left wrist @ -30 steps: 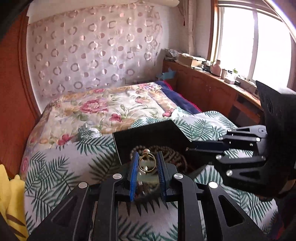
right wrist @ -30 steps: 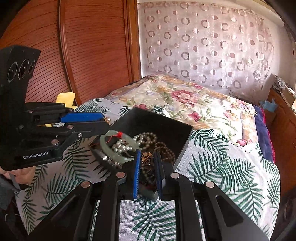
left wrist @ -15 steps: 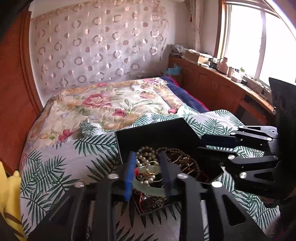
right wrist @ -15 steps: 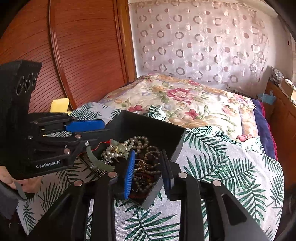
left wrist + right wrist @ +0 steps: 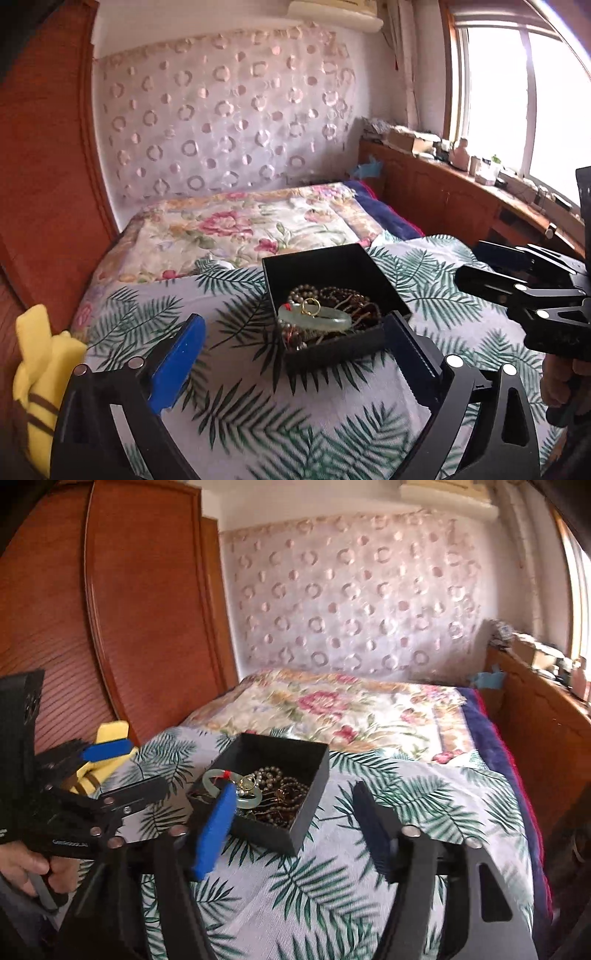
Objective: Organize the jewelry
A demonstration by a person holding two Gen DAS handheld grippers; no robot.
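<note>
Jewelry now lies in your black box (image 5: 334, 280), jade bangle (image 5: 314, 320) on top, since both your left gripper (image 5: 295, 343) and right gripper (image 5: 295, 823) are opening empty, pulled back

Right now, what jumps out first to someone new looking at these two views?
The open black box in the middle of the palm-leaf bedspread, heaped with bead strands and a pale green bangle lying on top with a gold ring against it. Both grippers frame it, left gripper and right gripper, jaws opening with nothing between them. A yellow plush sits at the bed's left edge.
</note>
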